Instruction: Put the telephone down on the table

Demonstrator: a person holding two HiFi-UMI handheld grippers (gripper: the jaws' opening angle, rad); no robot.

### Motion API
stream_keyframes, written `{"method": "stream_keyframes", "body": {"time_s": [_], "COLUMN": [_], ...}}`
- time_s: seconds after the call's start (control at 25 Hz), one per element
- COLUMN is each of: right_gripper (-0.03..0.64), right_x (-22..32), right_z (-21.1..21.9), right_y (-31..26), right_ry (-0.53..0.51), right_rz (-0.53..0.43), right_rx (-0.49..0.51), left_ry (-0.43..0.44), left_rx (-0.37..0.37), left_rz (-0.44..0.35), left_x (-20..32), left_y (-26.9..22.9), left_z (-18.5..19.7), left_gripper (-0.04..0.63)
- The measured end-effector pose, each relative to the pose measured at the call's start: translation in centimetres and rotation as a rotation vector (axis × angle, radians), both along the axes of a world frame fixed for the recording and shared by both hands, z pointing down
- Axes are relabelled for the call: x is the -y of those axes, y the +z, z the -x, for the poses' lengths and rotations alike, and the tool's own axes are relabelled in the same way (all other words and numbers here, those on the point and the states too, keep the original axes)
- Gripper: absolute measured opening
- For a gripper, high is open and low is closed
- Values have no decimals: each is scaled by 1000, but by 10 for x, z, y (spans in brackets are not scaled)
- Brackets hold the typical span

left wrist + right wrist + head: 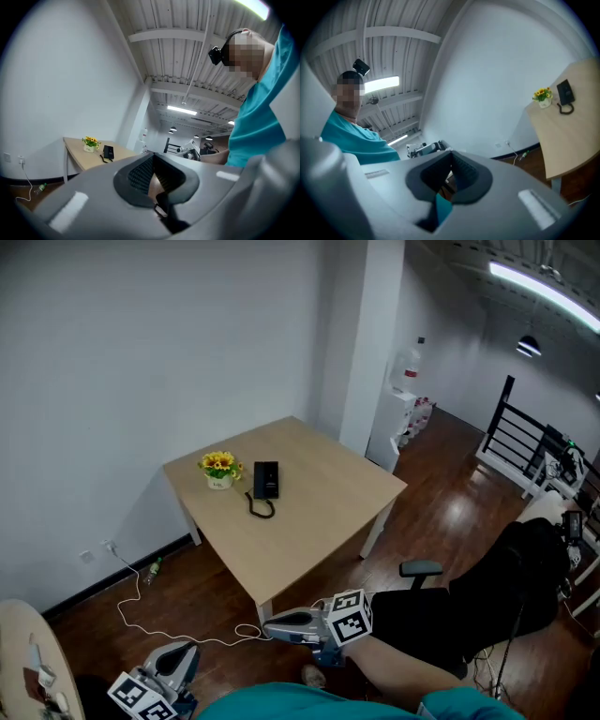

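Observation:
A black telephone (266, 479) with a curled cord lies flat on a light wooden table (319, 521), beside a small pot of yellow flowers (219, 468). Both grippers are low in the head view, well short of the table. My left gripper (190, 650) is at the bottom left, jaws together and empty. My right gripper (268, 622) points left, shut, holding nothing. The left gripper view has its shut jaws (153, 155) in front and the telephone (108, 152) far off at the left. In the right gripper view, behind the gripper (451, 153), the telephone (565, 92) is at the far right.
A white cable (141, 610) and a small bottle (153, 568) lie on the dark wood floor near the wall. A black chair (506, 587) stands at the right. Behind the table are a white cabinet (403, 418) and a black railing (516, 437).

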State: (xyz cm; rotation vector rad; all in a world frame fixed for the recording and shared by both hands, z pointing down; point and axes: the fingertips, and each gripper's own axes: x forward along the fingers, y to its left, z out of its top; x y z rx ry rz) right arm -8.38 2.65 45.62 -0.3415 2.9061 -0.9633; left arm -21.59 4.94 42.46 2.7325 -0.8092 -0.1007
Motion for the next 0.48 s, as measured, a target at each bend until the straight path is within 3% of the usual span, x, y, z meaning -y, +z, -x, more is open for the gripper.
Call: {"method": "stream_keyframes", "body": {"time_s": [0.24,0.48], "right_gripper": [2,2], "right_x": [-62,-90], "right_z": [17,-20], "right_y": [-8,-9], "right_ry": [-25,-19], "right_rz": [-11,-22], "right_rx": [-3,15], "left_ry": [50,-2], "left_rx": [-23,-44], "left_rz": [37,48], "left_x": [-44,-66], "left_y": [7,15], "left_z": [-5,-39], "left_gripper": [5,5]}}
